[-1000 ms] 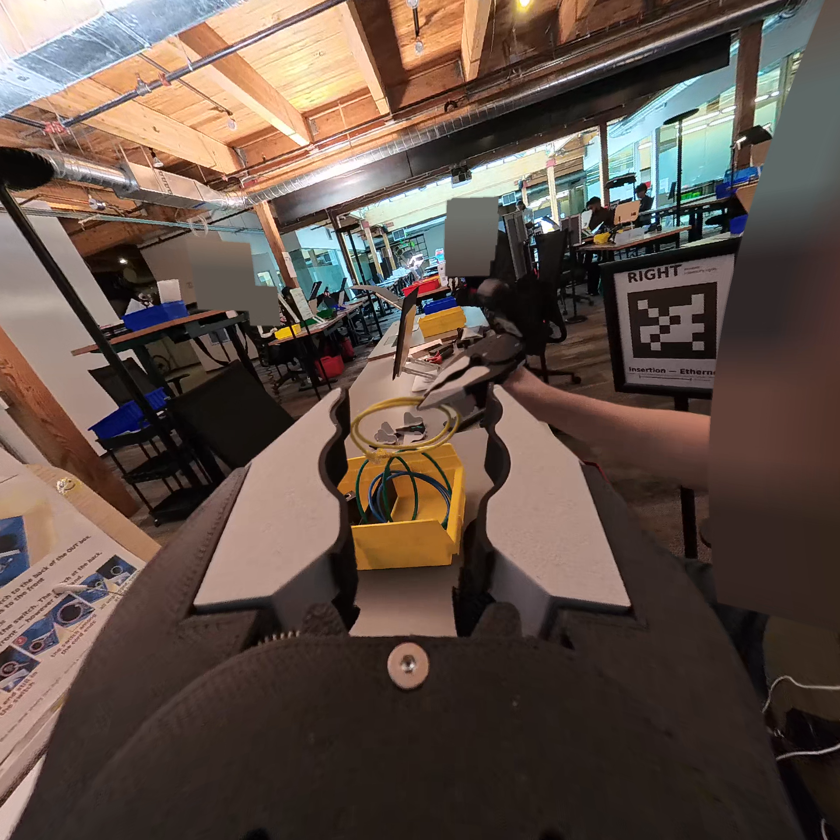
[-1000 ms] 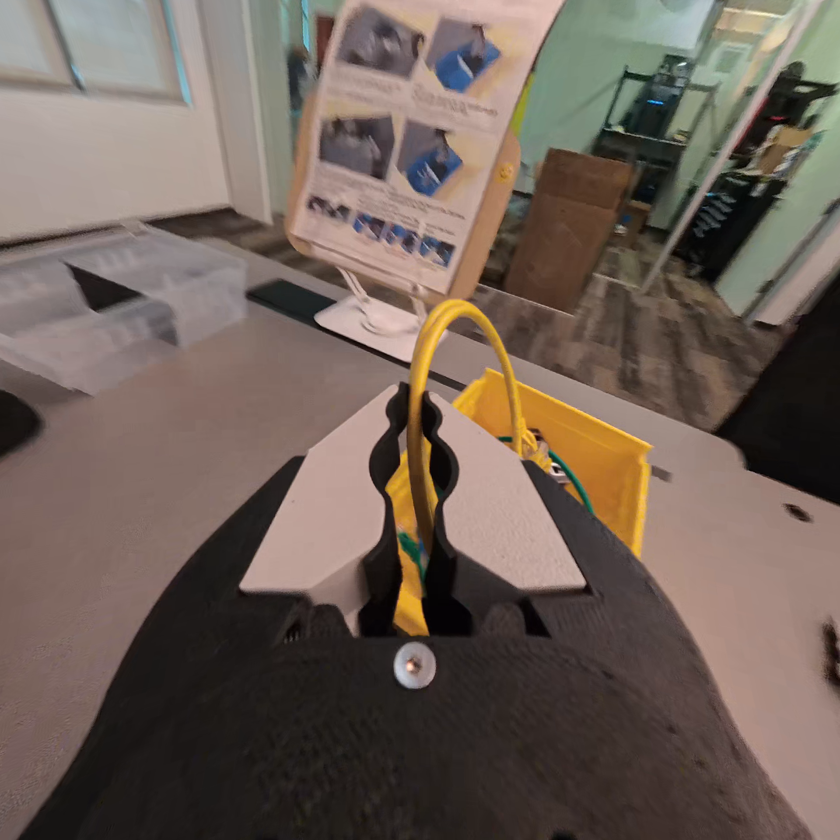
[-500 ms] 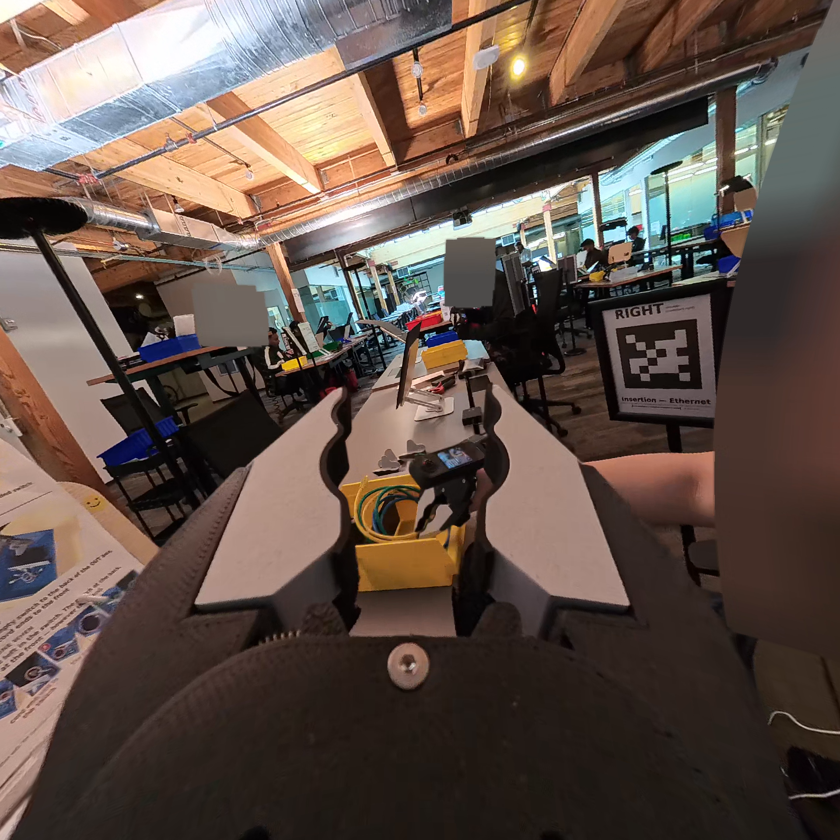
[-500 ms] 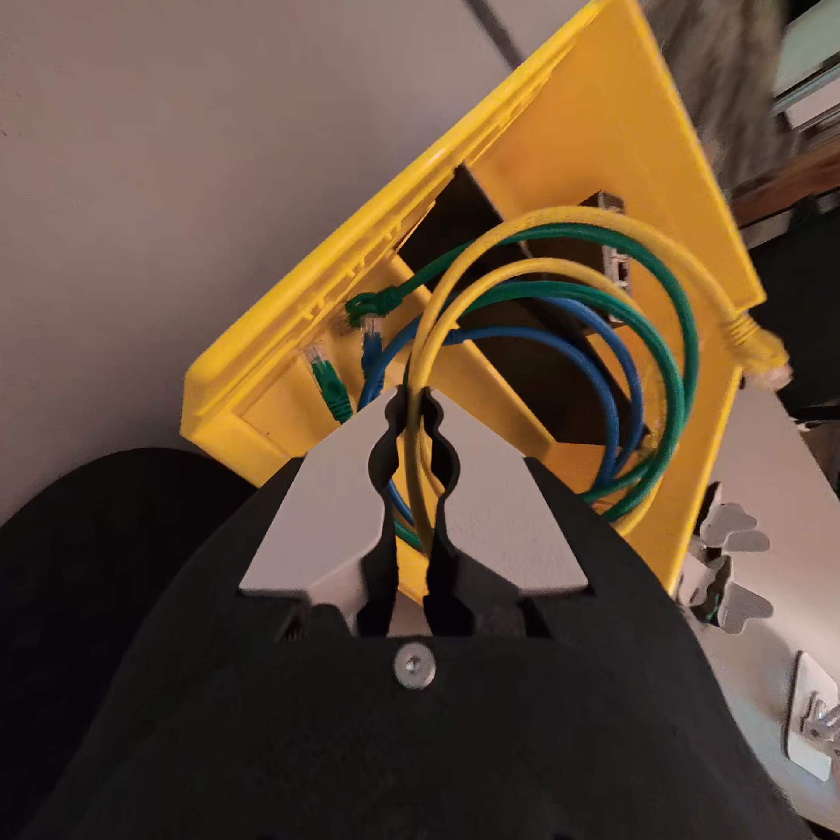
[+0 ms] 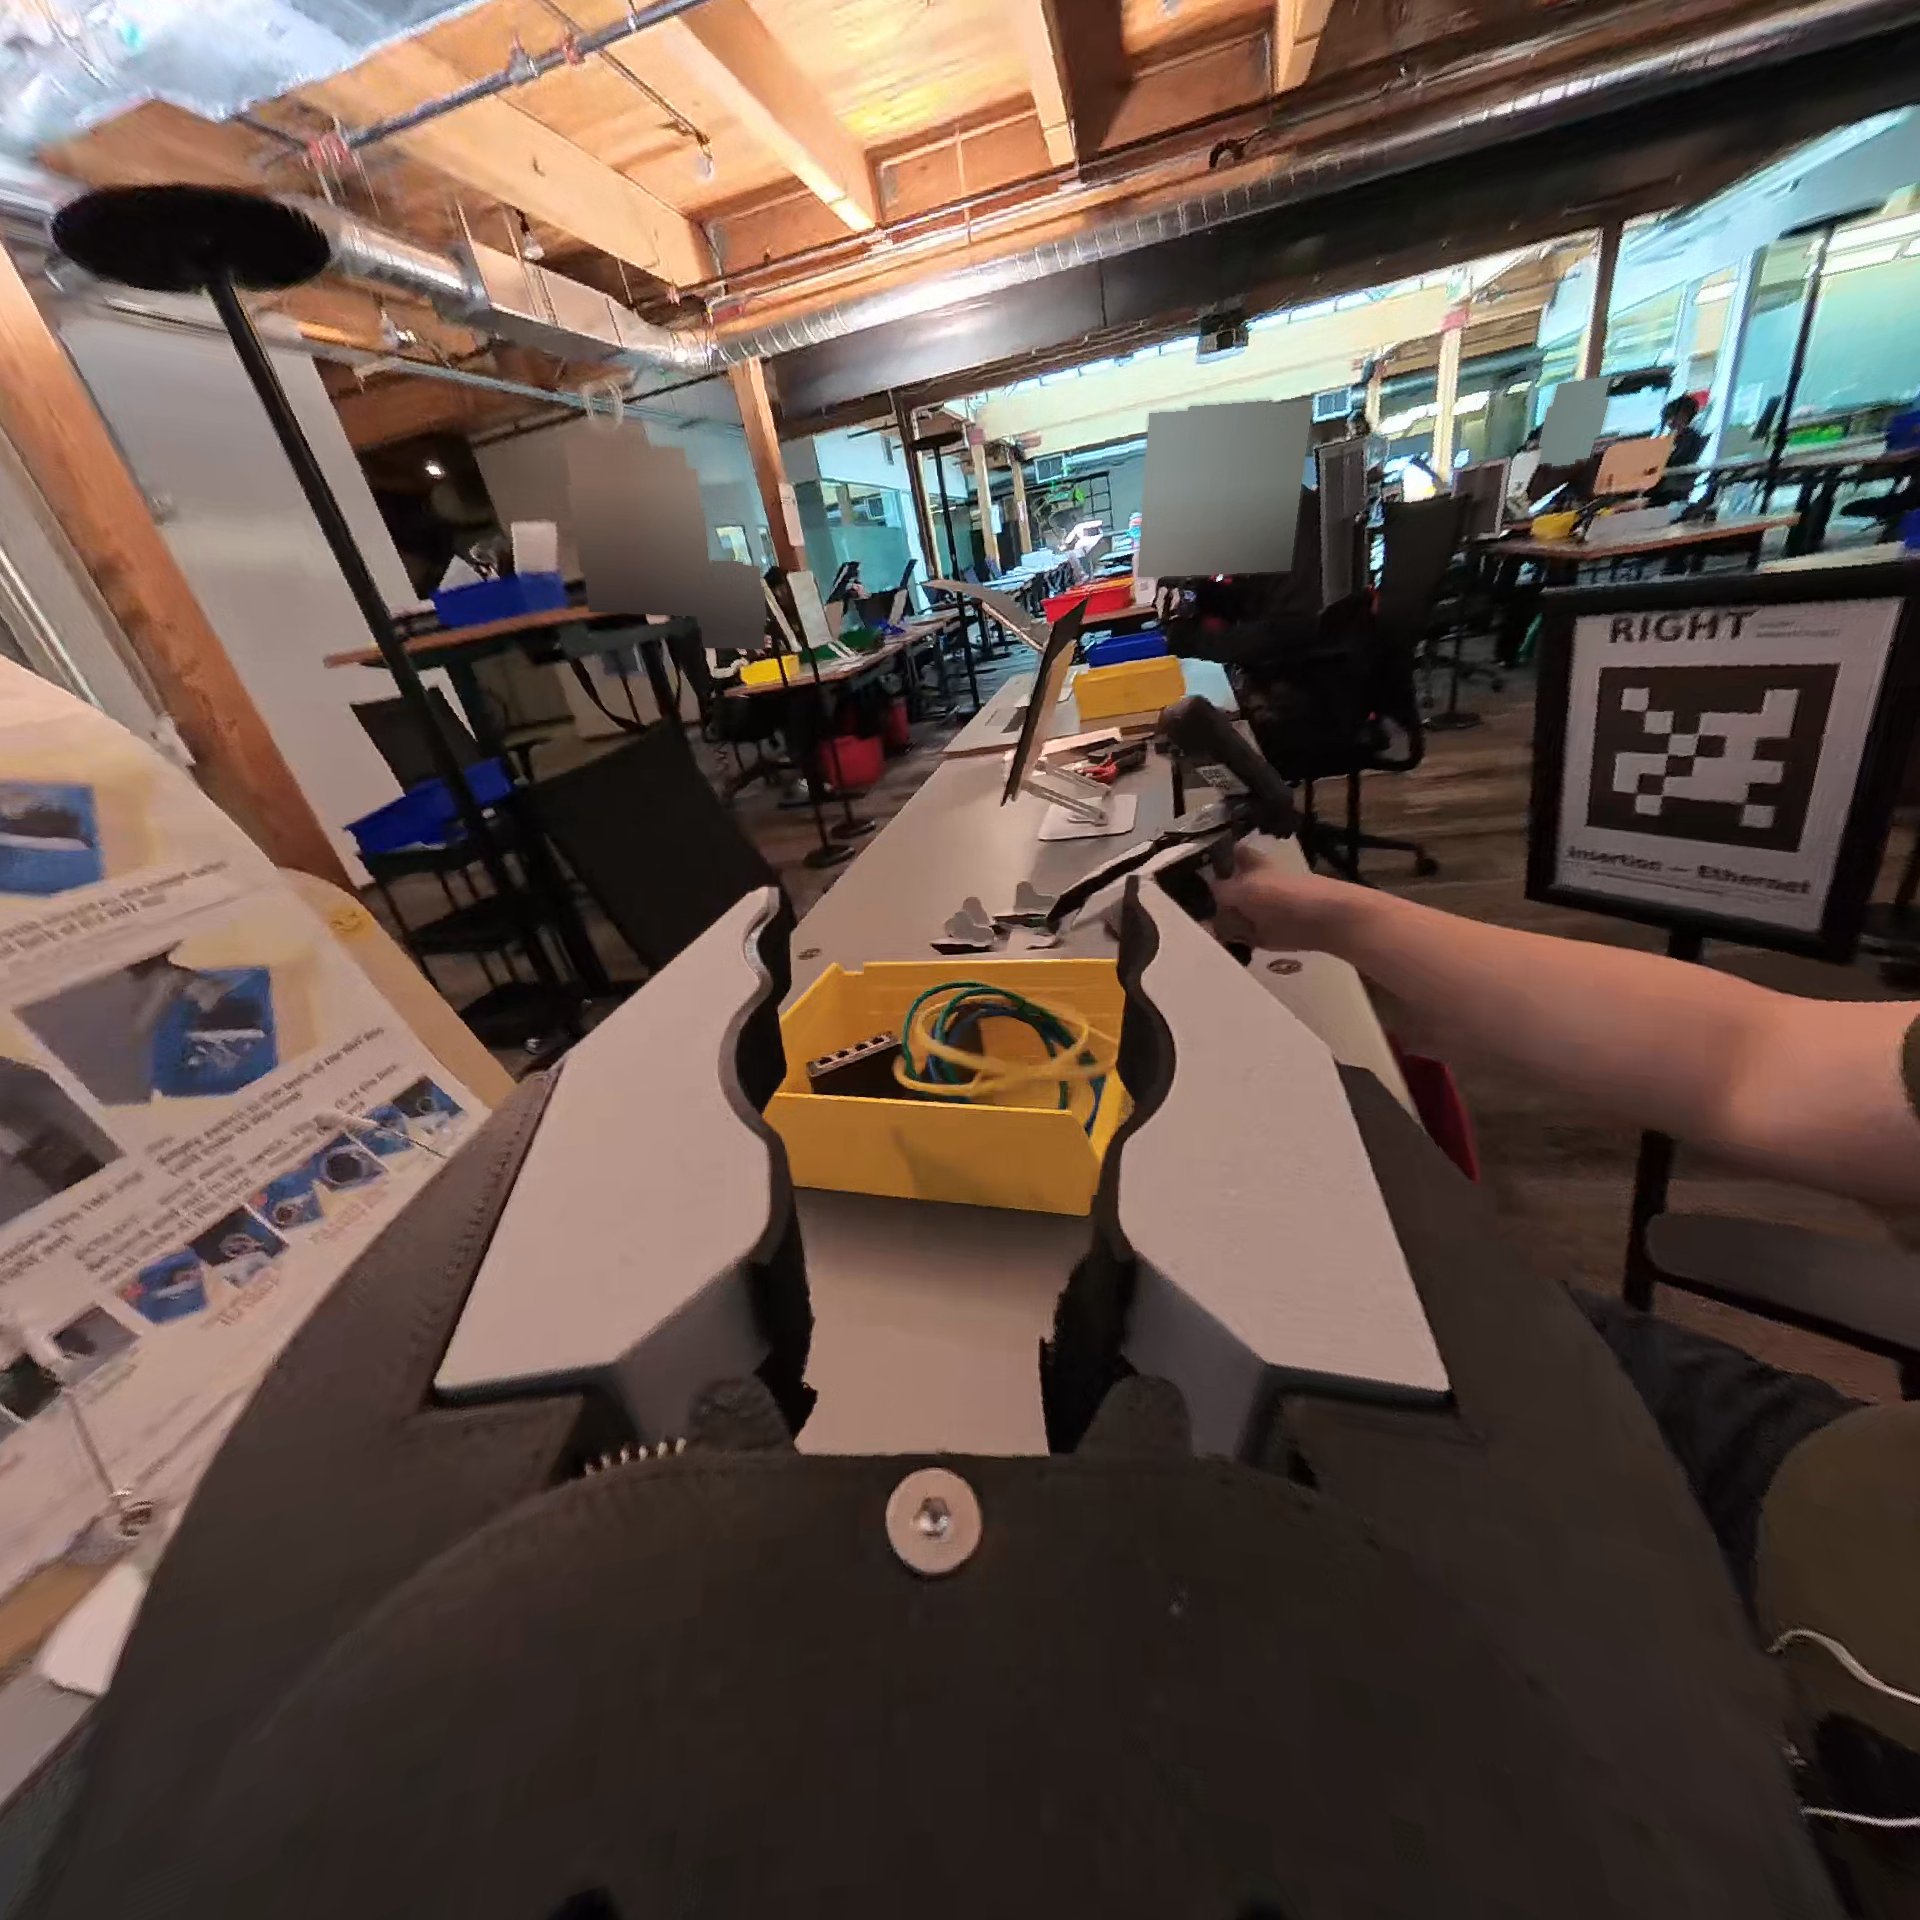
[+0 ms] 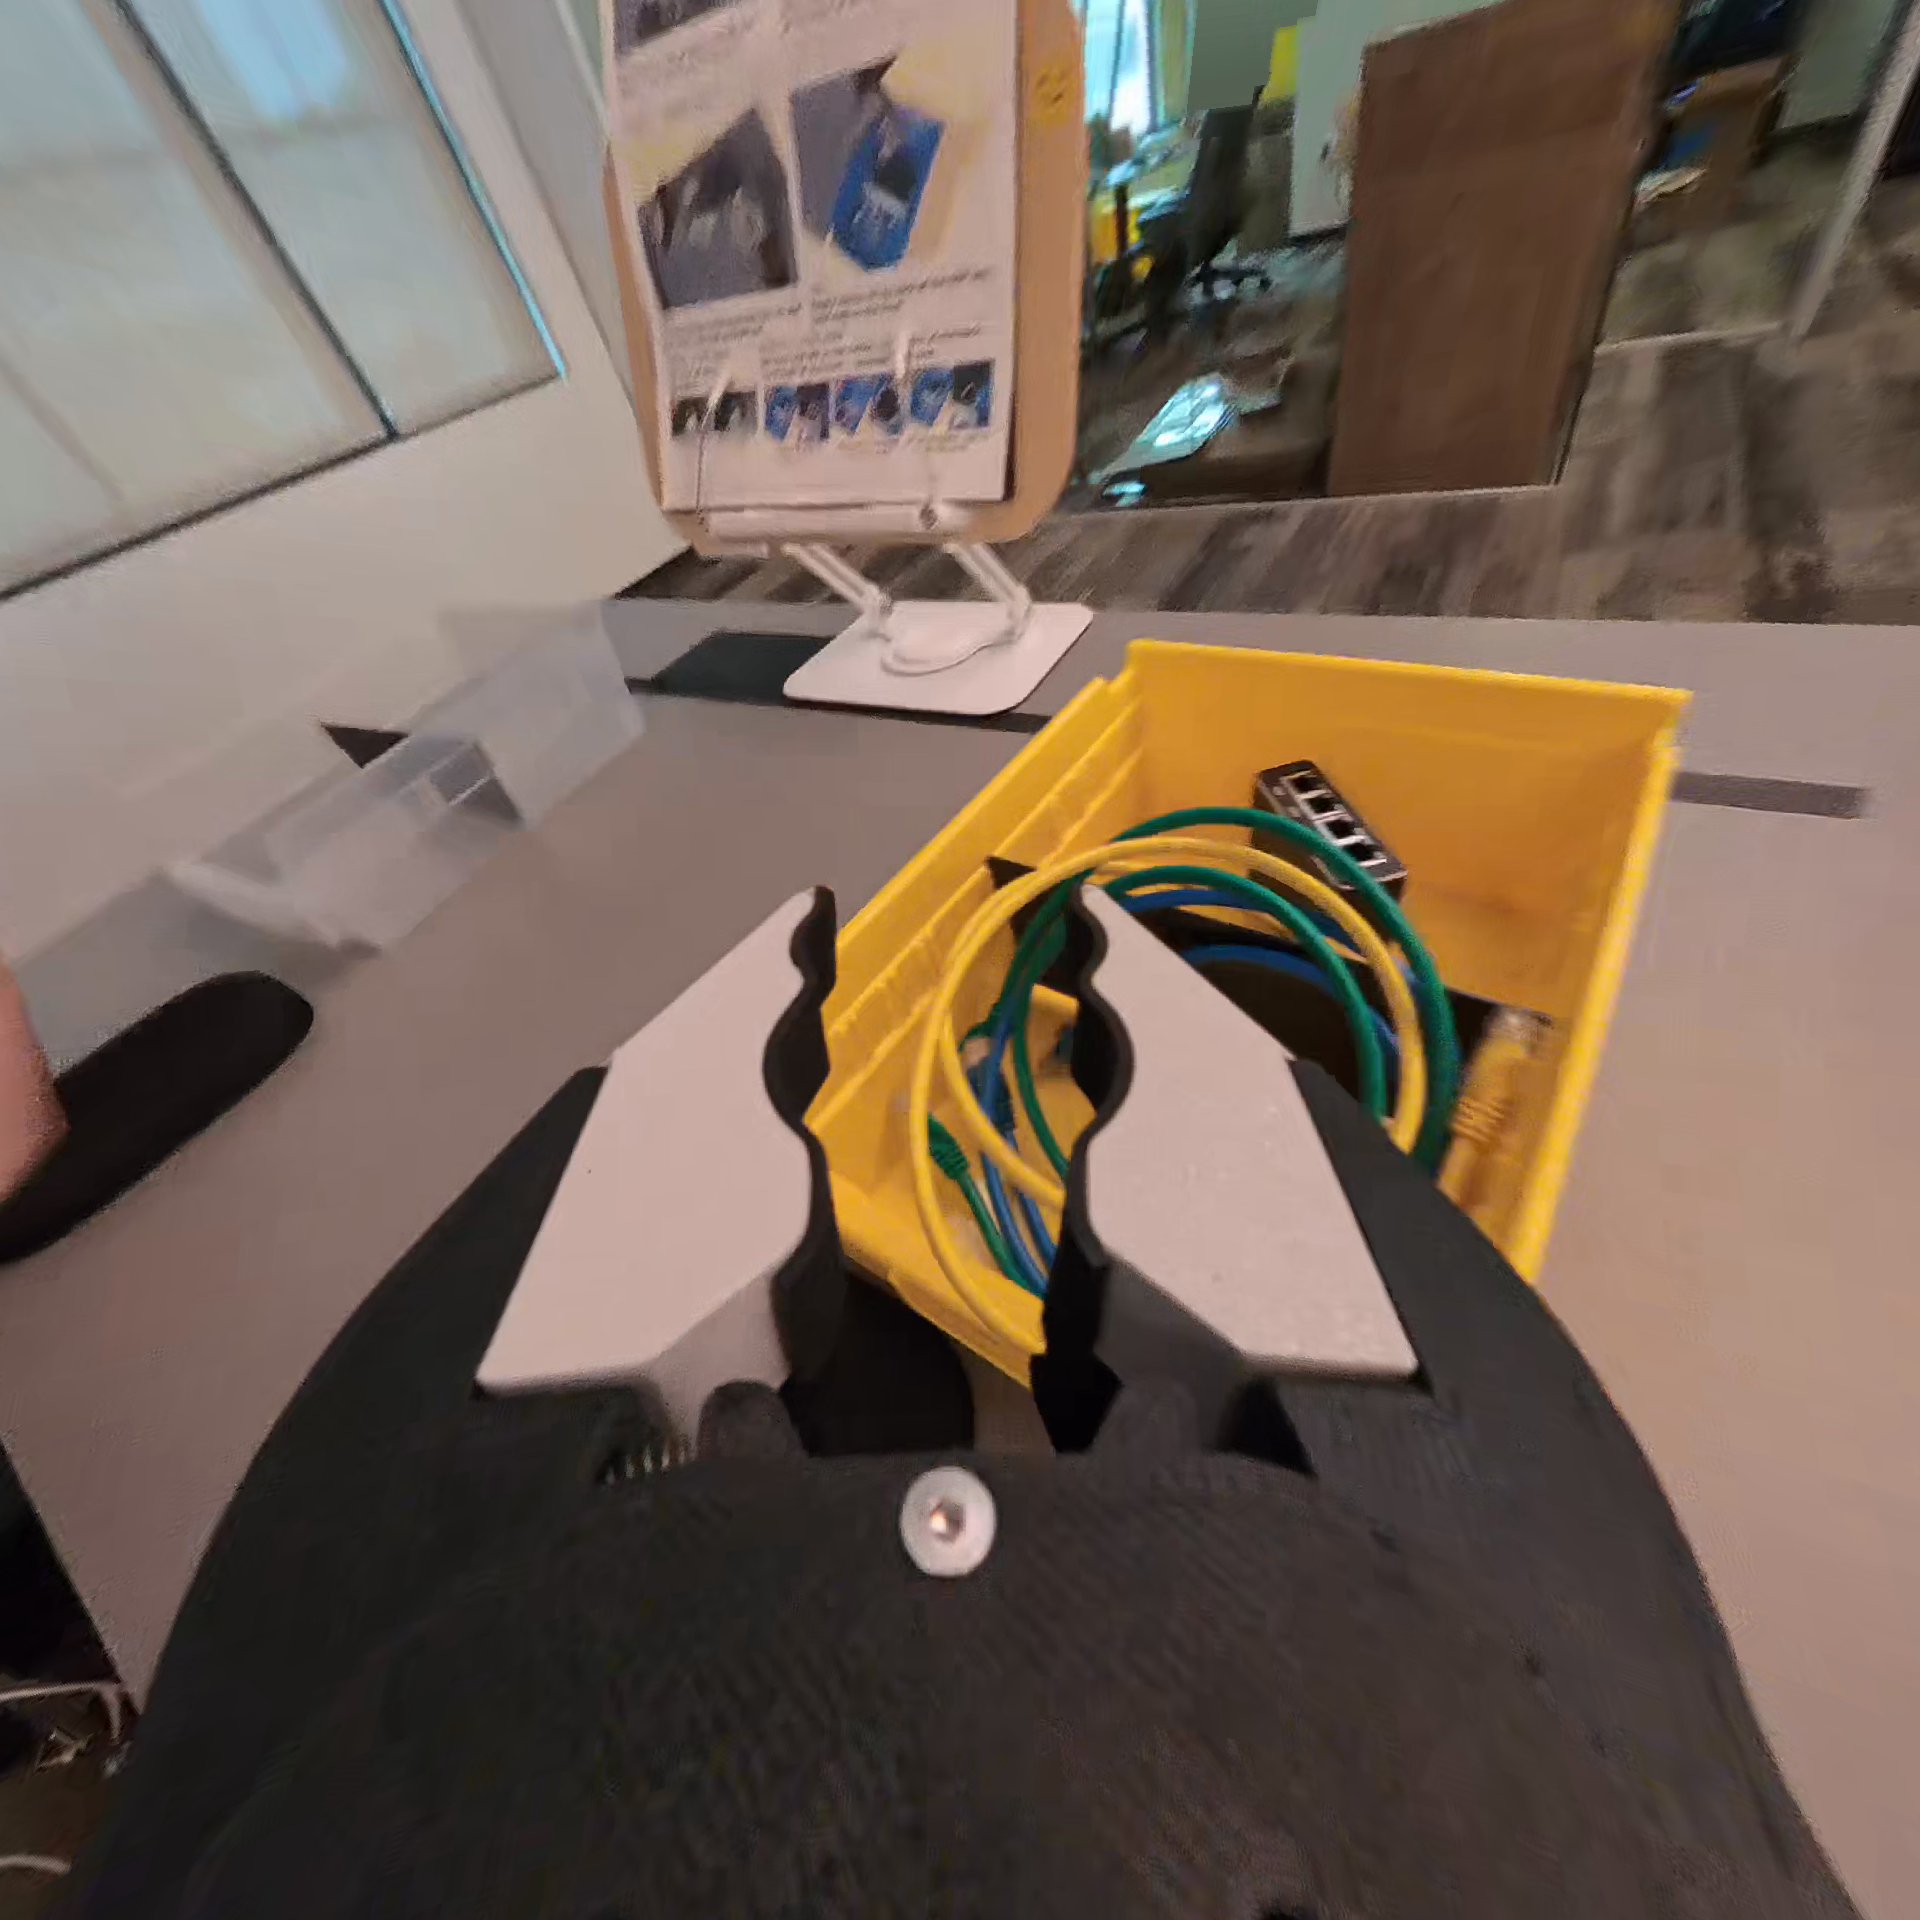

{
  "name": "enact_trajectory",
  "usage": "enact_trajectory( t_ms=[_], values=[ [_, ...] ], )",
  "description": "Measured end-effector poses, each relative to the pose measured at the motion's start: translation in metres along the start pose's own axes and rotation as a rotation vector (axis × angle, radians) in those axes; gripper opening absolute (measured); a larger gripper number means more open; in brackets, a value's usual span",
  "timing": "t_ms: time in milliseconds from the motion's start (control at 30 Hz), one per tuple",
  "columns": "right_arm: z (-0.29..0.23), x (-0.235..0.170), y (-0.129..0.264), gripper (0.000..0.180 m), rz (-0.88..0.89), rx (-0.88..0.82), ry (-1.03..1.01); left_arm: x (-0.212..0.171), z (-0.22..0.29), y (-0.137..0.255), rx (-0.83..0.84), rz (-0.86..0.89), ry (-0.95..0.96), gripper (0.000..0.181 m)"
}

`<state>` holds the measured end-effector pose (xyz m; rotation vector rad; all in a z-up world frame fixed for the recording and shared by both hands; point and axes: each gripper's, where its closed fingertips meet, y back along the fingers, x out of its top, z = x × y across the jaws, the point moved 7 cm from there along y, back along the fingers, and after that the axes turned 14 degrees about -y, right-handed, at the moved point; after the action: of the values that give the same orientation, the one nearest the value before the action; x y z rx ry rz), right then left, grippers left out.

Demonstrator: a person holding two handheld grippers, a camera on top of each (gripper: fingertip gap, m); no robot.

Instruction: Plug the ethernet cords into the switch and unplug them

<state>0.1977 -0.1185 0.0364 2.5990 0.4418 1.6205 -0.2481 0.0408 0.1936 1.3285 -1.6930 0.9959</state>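
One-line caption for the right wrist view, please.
Open right gripper above a yellow bin holding the switch and coiled yellow, green, blue cords.

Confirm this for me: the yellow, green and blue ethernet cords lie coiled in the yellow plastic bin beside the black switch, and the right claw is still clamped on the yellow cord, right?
Not quite. The right wrist view shows the right claw open, gripping nothing; the yellow ethernet cord lies loose. The rest holds: it is coiled with the green cord and blue cord in the yellow plastic bin beside the black switch.

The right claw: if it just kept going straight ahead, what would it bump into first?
Probably the yellow cable looped in the yellow bin, which lies between the open right claw fingers; depth is unclear.
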Motion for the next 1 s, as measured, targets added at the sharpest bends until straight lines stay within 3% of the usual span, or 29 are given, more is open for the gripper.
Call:
enact_trajectory(
  t_ms=[100, 200, 300, 367, 467, 600, 767, 933, 1000],
  values=[
    [0.01, -0.014, 0.005, 0.025, -0.034, 0.005, -0.015, 0.0, -0.004, -0.003, -0.008, 0.006, 0.032, 0.062],
    [0.021, -0.037, -0.002, 0.04, -0.197, -0.153, 0.106, -0.001, -0.005, 0.0, 0.007, -0.021, 0.018, 0.062],
    [0.041, -0.029, 0.007, 0.043, -0.12, -0.424, 0.228, -0.003, -0.009, 0.011, 0.101, -0.073, -0.015, 0.063],
    [0.041, -0.027, 0.007, 0.043, -0.159, -0.378, 0.178, -0.004, -0.019, 0.024, 0.186, -0.088, -0.024, 0.062],
    [0.007, -0.053, -0.001, 0.031, -0.426, -0.062, 0.195, 0.002, -0.027, 0.047, 0.248, -0.051, 0.001, 0.062],
    [0.014, -0.089, -0.016, 0.021, -0.641, -0.265, 0.493, 0.007, -0.028, 0.072, 0.297, 0.006, 0.025, 0.061],
    [0.024, -0.092, -0.042, 0.009, -0.655, -0.295, 0.375, 0.014, -0.024, 0.092, 0.333, 0.026, 0.002, 0.06],
    [0.036, -0.095, -0.064, 0.009, -0.8, -0.43, 0.479, 0.011, -0.02, 0.106, 0.366, -0.066, -0.027, 0.062],
    [0.03, -0.094, -0.069, 0.014, -0.841, -0.402, 0.495, 0.005, -0.019, 0.111, 0.375, -0.115, -0.026, 0.064]
  ],
)
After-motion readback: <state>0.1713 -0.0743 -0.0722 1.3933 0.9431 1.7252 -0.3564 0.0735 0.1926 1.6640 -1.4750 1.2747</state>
